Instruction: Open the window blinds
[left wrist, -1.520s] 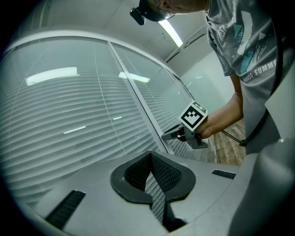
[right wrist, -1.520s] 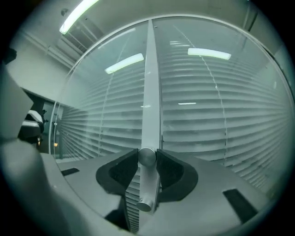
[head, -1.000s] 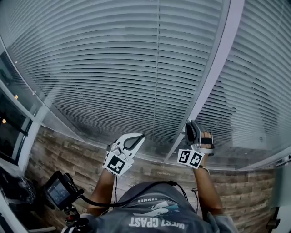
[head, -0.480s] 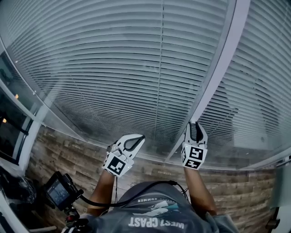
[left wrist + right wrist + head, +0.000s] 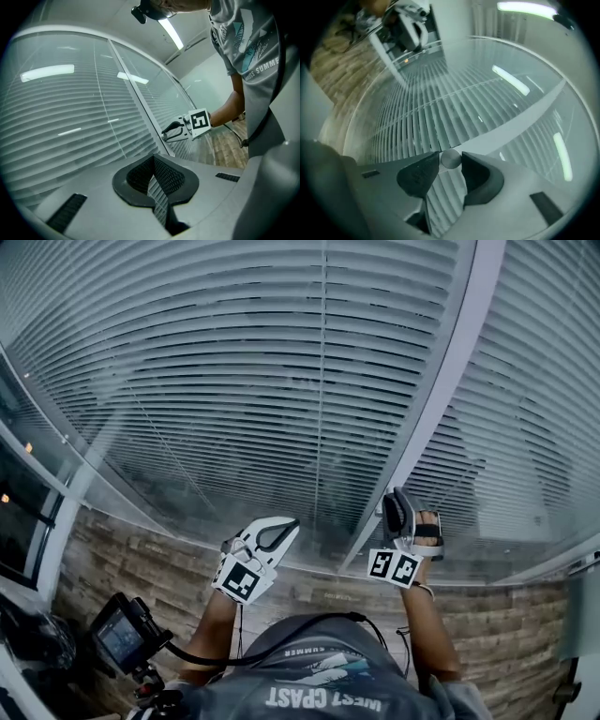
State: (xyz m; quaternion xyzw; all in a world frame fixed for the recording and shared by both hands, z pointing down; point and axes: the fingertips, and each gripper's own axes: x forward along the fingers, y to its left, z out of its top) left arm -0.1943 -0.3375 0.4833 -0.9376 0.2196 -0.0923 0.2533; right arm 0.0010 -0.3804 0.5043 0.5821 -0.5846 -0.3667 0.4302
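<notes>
Knob is what the coming move is hinging on. We are clamping this small round silvery piece between the tips of the right tongs, against the pale mullion that is rising between the two panes. Its axis seems to be pointing straight back along the tongs, so we are judging that a wrist twist is called for. The blinds are hanging behind the glass on both sides of the mullion, slats lying crosswise. The left tongs are hovering pressed together on nothing, left of the mullion and farther from the knob.
</notes>
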